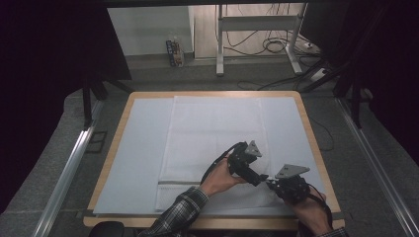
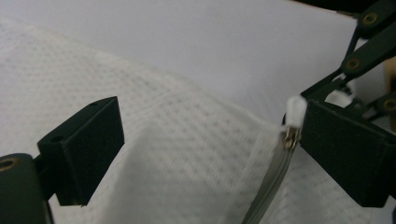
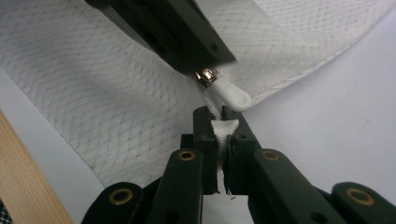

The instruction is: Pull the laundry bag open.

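Right tongs (image 3: 219, 122) clenched on mesh bag (image 1: 212, 133) corner | left tongs (image 2: 205, 140) released, straddling zipper pull (image 3: 229, 94) | zipper line (image 2: 273, 179) running away leftward across worktop (image 1: 311, 129)

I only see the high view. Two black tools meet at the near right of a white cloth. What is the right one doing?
Observer: The right gripper is shut on a pinch of the white mesh cloth.
Operator: And the left one?
Observer: The left gripper is open, its jaws wide apart over the cloth.
Operator: Anything small there that I'd miss?
Observer: A white zipper pull on a metal slider lies against one left jaw, just beyond the right gripper's tips.
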Demonstrator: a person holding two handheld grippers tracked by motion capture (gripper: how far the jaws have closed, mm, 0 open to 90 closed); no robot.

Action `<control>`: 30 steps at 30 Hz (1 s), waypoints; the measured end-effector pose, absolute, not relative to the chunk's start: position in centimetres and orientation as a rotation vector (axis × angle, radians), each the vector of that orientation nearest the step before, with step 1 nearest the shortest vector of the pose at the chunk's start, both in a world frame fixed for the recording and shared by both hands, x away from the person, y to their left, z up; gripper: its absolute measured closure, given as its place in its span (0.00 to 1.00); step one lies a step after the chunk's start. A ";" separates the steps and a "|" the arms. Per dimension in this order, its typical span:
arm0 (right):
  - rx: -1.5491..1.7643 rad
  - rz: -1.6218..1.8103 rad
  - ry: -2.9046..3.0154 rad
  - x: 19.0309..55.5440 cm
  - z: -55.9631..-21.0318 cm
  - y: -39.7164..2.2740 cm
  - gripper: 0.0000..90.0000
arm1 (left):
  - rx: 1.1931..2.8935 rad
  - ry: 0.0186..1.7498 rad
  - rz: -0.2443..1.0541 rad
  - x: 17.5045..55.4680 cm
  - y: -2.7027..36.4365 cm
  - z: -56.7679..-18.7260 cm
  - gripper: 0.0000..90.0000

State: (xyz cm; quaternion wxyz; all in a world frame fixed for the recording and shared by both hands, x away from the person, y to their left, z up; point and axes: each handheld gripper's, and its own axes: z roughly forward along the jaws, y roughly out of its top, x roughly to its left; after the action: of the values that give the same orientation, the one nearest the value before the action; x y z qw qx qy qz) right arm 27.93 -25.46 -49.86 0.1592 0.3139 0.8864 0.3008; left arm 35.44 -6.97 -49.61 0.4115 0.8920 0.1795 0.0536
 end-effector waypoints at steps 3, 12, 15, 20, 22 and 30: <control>0.891 0.867 2.534 28.0 -49.8 -25.5 0.94 | 2.247 0.441 0.125 35.2 -7.9 -49.6 0.07; 0.890 0.855 2.538 28.0 -49.9 -25.6 0.94 | 2.267 0.500 0.237 35.5 -7.1 -49.3 0.08; 0.887 0.842 2.532 28.0 -49.9 -25.5 0.94 | 2.280 0.493 0.223 35.4 -5.8 -49.2 0.11; 0.879 0.836 2.524 28.0 -49.8 -25.5 0.94 | 2.255 0.480 0.146 35.2 -3.9 -48.9 0.25; 0.868 0.826 2.516 28.0 -49.9 -25.4 0.93 | 2.247 0.467 0.104 35.2 -3.2 -48.8 0.34; 0.794 0.797 2.489 27.8 -49.8 -25.1 0.93 | 2.207 0.439 -0.114 34.9 -2.9 -49.5 0.68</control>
State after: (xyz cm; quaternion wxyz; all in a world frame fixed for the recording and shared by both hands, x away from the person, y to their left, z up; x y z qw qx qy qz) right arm 27.75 -25.14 -49.80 0.2037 0.2846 0.8922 0.2856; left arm 34.92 -2.88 -49.48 0.4299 0.8843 0.1761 -0.0456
